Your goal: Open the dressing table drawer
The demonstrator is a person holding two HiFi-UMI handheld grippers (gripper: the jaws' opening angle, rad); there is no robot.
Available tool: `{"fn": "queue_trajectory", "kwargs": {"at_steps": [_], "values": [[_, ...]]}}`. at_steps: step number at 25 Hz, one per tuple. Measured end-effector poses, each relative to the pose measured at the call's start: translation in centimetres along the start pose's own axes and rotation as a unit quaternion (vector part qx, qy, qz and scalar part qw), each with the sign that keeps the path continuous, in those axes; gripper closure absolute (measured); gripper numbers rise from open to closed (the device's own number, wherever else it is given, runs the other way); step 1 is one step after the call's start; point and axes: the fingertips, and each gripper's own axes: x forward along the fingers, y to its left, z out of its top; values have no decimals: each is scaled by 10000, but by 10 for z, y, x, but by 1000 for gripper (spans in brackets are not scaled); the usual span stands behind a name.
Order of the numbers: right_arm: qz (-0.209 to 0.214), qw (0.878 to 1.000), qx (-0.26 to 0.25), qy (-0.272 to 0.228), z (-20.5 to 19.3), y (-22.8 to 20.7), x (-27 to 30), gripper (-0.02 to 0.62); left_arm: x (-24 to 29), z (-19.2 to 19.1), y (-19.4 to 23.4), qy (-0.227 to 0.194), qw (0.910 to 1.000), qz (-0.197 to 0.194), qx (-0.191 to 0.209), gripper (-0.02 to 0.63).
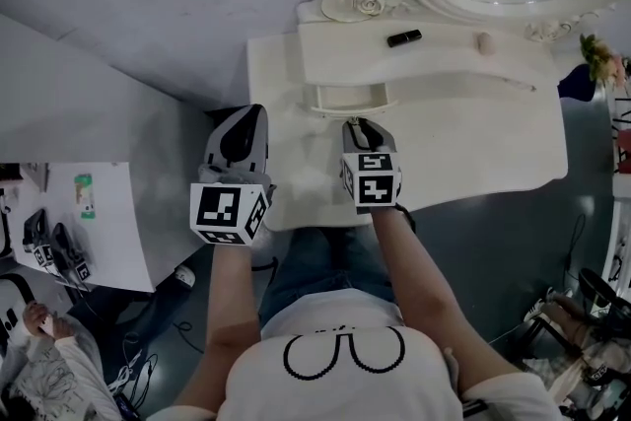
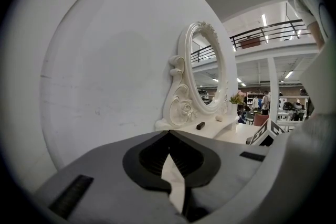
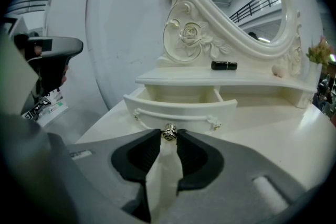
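Right gripper (image 3: 168, 139) pinches the small metal knob (image 3: 168, 132) of the drawer (image 3: 178, 112), partly open just ahead of it. Left gripper (image 2: 169, 137), jaws together and empty, hovers alongside. Best pull straight back, level, grip firm.

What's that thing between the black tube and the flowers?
A small pinkish lump sits on the shelf between the tube and the flowers. The head view shows it best; the right gripper view shows it too.
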Motion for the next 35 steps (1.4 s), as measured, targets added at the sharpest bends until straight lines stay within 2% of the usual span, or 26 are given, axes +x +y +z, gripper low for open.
{"fn": "queue_trajectory", "kwargs": {"at_steps": [5, 7, 12, 19, 24, 29, 35], "values": [[-40, 10000, 35, 64, -6, 0, -1, 494, -4, 0, -1, -11, 10000, -16, -22, 607], [-85, 9998, 94, 126, -7, -2, -3, 422, -4, 3, -1, -46, 10000, -19, -13, 607], [-125, 9997, 192, 0, 3, -8, -19, 342, -2, 16, -2, -172, 9998, -26, 22, 607], [-274, 9982, 130, -516, 46, -26, -50, 338, 1, 48, -12, -486, 9986, -101, 161, 607], [-356, 9935, 99, -1073, 86, -39, -77, 339, 3, 75, -20, -763, 9964, -176, 309, 607], [-491, 9830, -151, -1765, 131, -46, -111, 393, 2, 102, -31, -1064, 9927, -271, 502, 607], [-695, 9613, -593, -2598, 182, -47, -163, 592, 3, 127, -43, -1336, 9882, -365, 654, 607]]}}
